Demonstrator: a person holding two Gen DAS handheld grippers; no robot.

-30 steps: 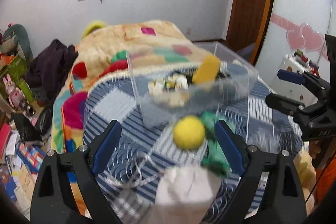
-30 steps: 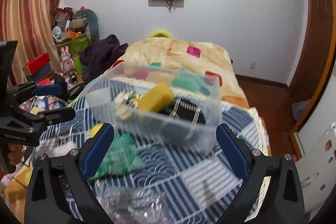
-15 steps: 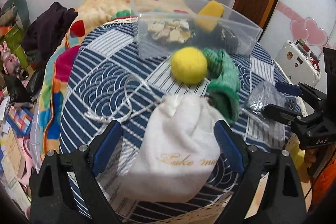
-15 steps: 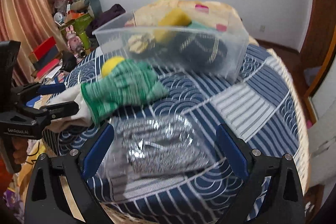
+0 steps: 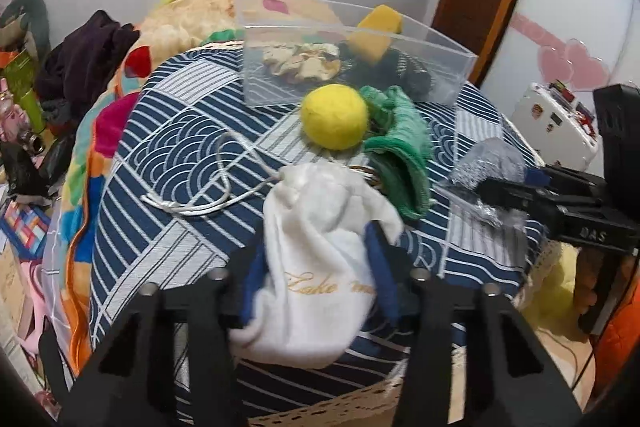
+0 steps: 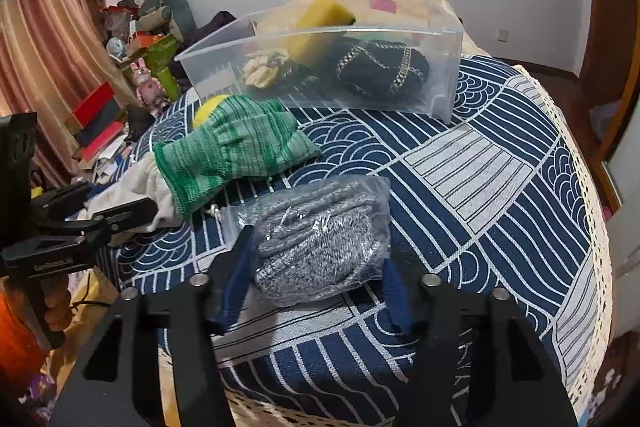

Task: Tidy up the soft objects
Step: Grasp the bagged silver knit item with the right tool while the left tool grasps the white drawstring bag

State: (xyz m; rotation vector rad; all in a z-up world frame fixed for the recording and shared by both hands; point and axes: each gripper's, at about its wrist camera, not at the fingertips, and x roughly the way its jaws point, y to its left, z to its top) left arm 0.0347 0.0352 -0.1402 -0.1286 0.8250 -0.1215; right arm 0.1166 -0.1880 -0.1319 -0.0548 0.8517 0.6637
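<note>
Between my left gripper's [image 5: 320, 259] blue pads sits the white drawstring pouch [image 5: 320, 267], its soft velvety cloth bulging out past both fingers; the pads press into its sides, so I read the jaws as clamped on it. Gold script runs across its front, and its white cord [image 5: 200, 203] trails in a loop over the tablecloth [image 6: 500, 187]. Just beyond the pouch lies a fuzzy yellow ball [image 5: 335, 117], round and felt-like, touching a green knitted glove [image 6: 236, 151] with a ribbed cuff.

On my right side, the right gripper [image 6: 318, 279] has its fingers on either flank of a bagged grey knit bundle [image 6: 320, 243], crinkly clear plastic over speckled wool. The pads touch the wrapper and seem to pinch it, with the bundle resting on the cloth near the table's front edge.

Farther back stands a clear plastic bin [image 6: 444, 79], rigid and straight-walled. Inside it lie a yellow sponge block [image 5: 378, 33], a pale crumpled fabric item [image 6: 264, 67] and a black knitted piece with gold chain trim [image 6: 380, 71]. The tablecloth is navy and white, printed with wave arcs and stripes, with a lace border.
</note>
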